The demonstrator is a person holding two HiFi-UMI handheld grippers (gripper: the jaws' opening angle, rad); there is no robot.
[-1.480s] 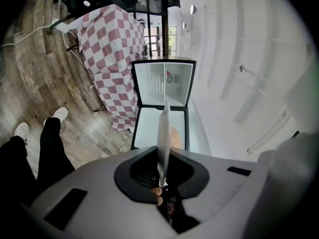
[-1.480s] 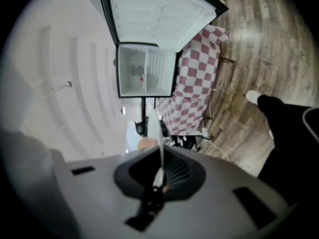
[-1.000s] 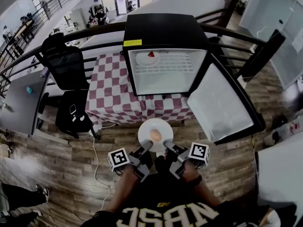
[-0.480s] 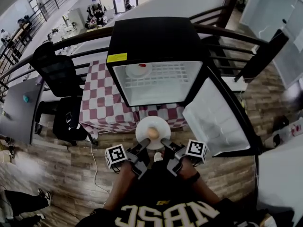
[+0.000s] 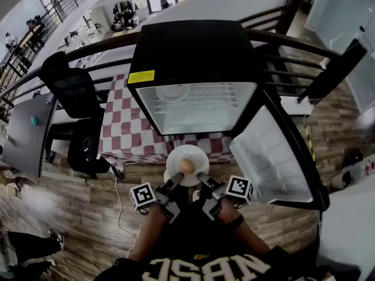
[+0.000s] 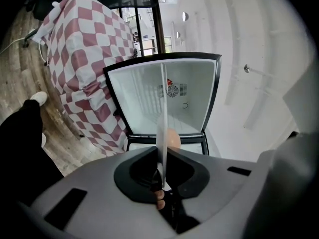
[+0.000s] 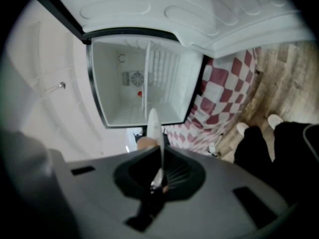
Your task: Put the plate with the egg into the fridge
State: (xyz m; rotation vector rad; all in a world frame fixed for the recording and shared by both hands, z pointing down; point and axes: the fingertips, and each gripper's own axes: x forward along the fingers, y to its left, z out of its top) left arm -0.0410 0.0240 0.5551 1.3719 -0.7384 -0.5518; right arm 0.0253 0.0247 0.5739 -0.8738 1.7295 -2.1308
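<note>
Your left claw [image 6: 162, 177] is closed on the near rim of the plate [image 5: 174, 156], which runs edge-on between its jaws in the left gripper view. Your right claw [image 7: 158, 177] is closed on the same near rim, just beside the left one, and here too the plate stands edge-on between the jaws. Both claws point forward, a little below level, and carry the plate between them in the air.

The egg [image 5: 186, 166] lies on the middle of the plate, past the claw tips.

The plate is outside the fridge [image 5: 187, 45], in front of its open mouth and lower than it in the head view. The door [image 5: 272, 157] stands swung wide to the right. Inside, a wire shelf [image 5: 211, 101] spans the white compartment, and a second plate [image 5: 173, 91] sits on its left part.

A red-and-white checked cloth [image 5: 120, 127] hangs over the counter under the fridge. A black chair [image 5: 73, 86] stands to the left, on the wood floor [image 5: 70, 204].
</note>
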